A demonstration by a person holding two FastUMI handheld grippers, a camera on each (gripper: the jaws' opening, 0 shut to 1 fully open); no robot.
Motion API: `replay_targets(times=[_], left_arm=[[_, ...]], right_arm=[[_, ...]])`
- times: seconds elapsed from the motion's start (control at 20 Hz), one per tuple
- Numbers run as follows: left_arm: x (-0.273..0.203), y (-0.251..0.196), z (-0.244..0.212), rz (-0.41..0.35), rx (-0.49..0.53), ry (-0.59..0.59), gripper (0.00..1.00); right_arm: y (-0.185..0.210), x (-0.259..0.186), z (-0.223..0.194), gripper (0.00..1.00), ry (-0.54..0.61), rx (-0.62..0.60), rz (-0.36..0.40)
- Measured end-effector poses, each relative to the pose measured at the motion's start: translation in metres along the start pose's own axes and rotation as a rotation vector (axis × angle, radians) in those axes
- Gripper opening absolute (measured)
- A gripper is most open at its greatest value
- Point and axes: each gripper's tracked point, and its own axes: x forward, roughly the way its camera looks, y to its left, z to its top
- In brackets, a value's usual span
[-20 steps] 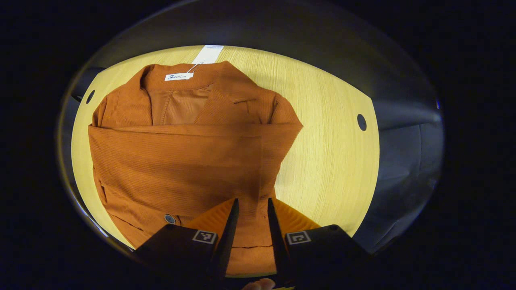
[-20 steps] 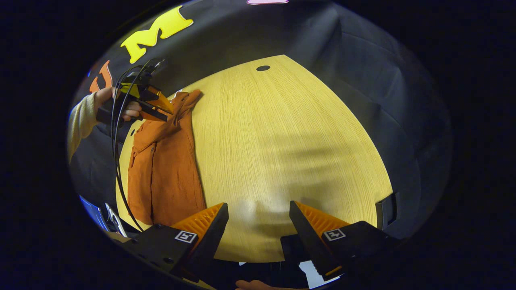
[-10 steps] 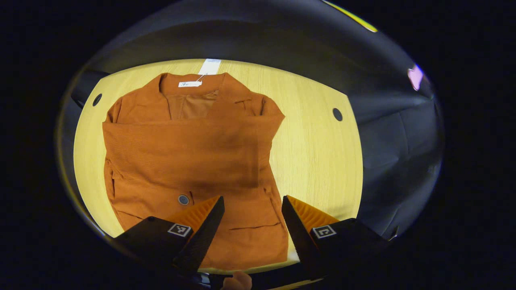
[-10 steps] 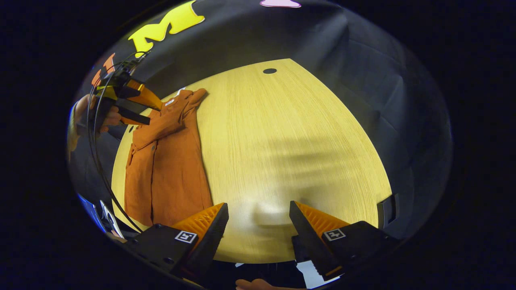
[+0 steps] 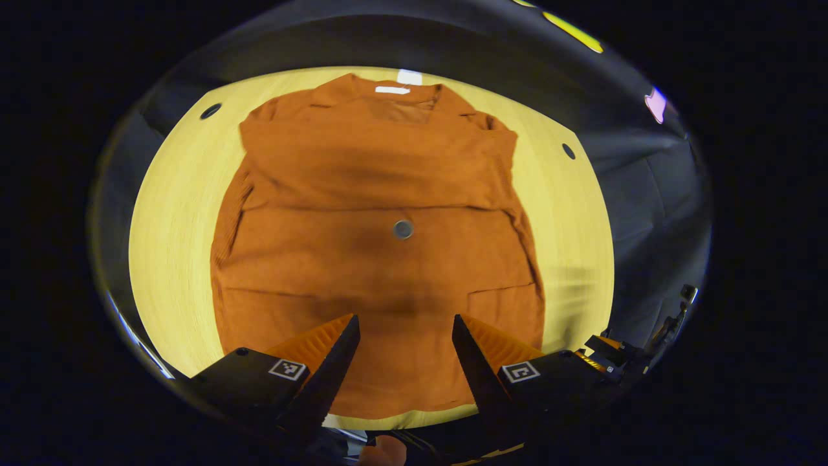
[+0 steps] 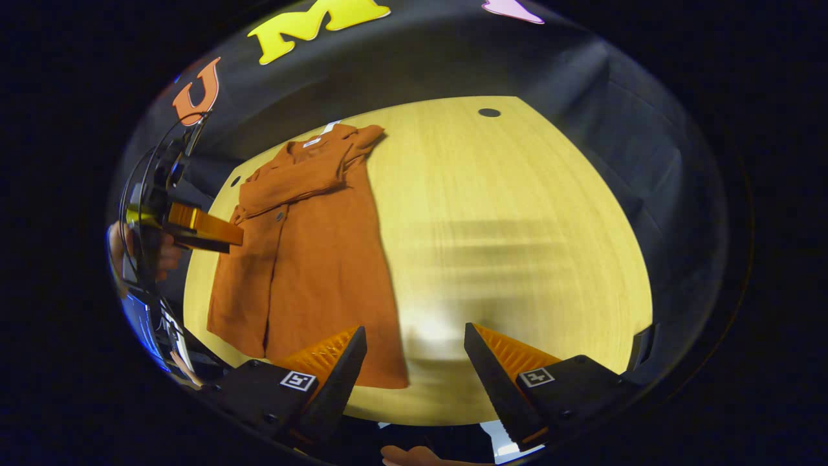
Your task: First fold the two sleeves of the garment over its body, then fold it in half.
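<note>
The jacket [image 5: 381, 246] lies flat on the desk [image 6: 517, 226], collar at the far edge, both sleeves [image 5: 381, 175] folded across its chest, hem nearest, not yet halved. Left tongs [image 5: 402, 353] hover wide apart above the hem, holding nothing; right tongs [image 6: 414, 362] gape empty beside it, probably positioning to take the hem corners.

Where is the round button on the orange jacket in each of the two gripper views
Left gripper view: the button sits near the middle of the picture, on the jacket front, above the left gripper.
Right gripper view: the button is a small dark dot at upper left, just below the folded sleeve.
Shared landmark: the white tag at the collar.
</note>
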Motion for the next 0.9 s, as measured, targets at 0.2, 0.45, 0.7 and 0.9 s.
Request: replay_targets(times=[0.2,0.45,0.7,0.9], left_arm=[[-0.005,0.05,-0.043,0.02,-0.08,0.029,0.94],[-0.01,0.118,-0.09,0.091,-0.111,0.035,0.94],[-0.017,0.174,-0.133,0.112,-0.178,0.079,0.94],[-0.018,0.197,-0.15,0.083,-0.226,0.116,0.94]], right_arm=[[0.023,0.012,-0.01,0.97,0.053,-0.078,0.004],[0.026,0.02,-0.024,0.97,0.123,-0.055,-0.003],[0.001,0.03,-0.027,0.97,0.182,-0.02,-0.009],[0.005,0.036,-0.05,0.97,0.29,0.064,0.066]])
